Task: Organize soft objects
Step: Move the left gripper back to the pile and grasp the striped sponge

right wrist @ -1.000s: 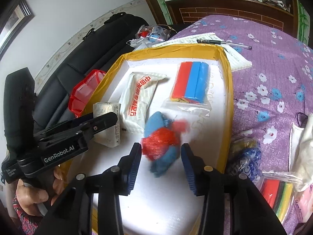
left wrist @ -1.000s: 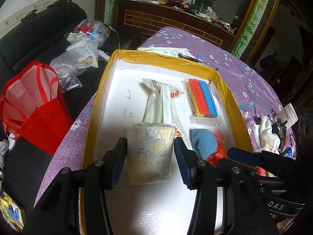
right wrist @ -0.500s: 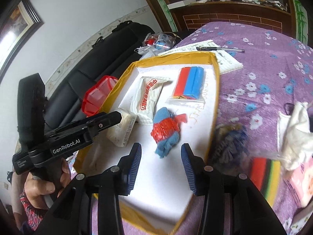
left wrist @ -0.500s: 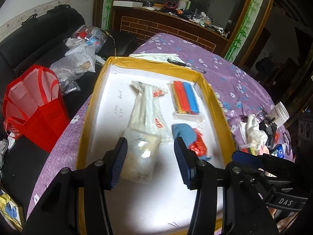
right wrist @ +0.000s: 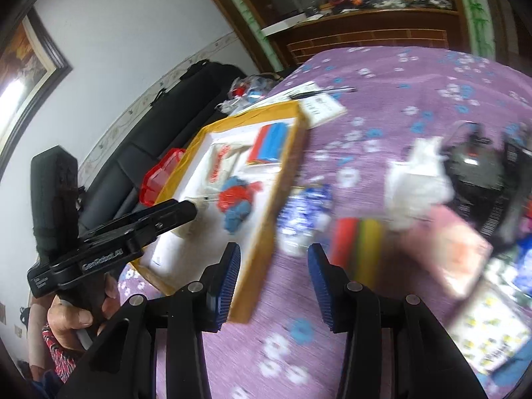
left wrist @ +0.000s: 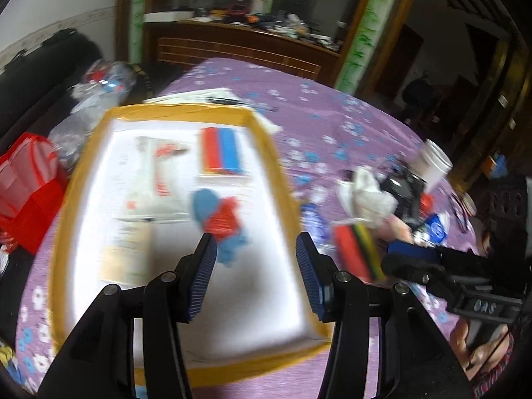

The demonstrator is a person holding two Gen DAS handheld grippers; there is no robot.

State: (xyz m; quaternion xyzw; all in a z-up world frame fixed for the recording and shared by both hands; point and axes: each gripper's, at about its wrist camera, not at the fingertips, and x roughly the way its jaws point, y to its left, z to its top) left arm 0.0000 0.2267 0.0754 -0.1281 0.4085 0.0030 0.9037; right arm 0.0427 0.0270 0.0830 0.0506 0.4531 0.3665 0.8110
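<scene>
A yellow-rimmed white tray (left wrist: 186, 111) lies on the purple flowered cloth (left wrist: 332, 109). In it lie a pale tissue pack (left wrist: 124, 256), a white packet with red print (left wrist: 156, 179), a red-and-blue strip pack (left wrist: 221, 151) and a blue-and-red cloth bundle (left wrist: 221, 222). My left gripper (left wrist: 256, 259) hangs open and empty over the tray's near right part. My right gripper (right wrist: 272, 259) is open and empty over the cloth just right of the tray rim (right wrist: 282, 173). Beyond it lie a blue-white packet (right wrist: 306, 219), a red-yellow-green strip pack (right wrist: 359, 242) and white cloth (right wrist: 419, 179). Both views are blurred.
A red bag (left wrist: 23, 193) and clear plastic bags (left wrist: 99, 83) sit on the black sofa (left wrist: 40, 76) left of the table. A notepad with a pen (left wrist: 212, 94) lies behind the tray. A white cup (left wrist: 432, 163), a pink pack (right wrist: 455, 246) and dark clutter crowd the right side.
Both grippers pulled back, up and to the right. The tissue pack, earlier between my left fingers, and the cloth bundle, earlier between my right fingers, stay lying in the tray.
</scene>
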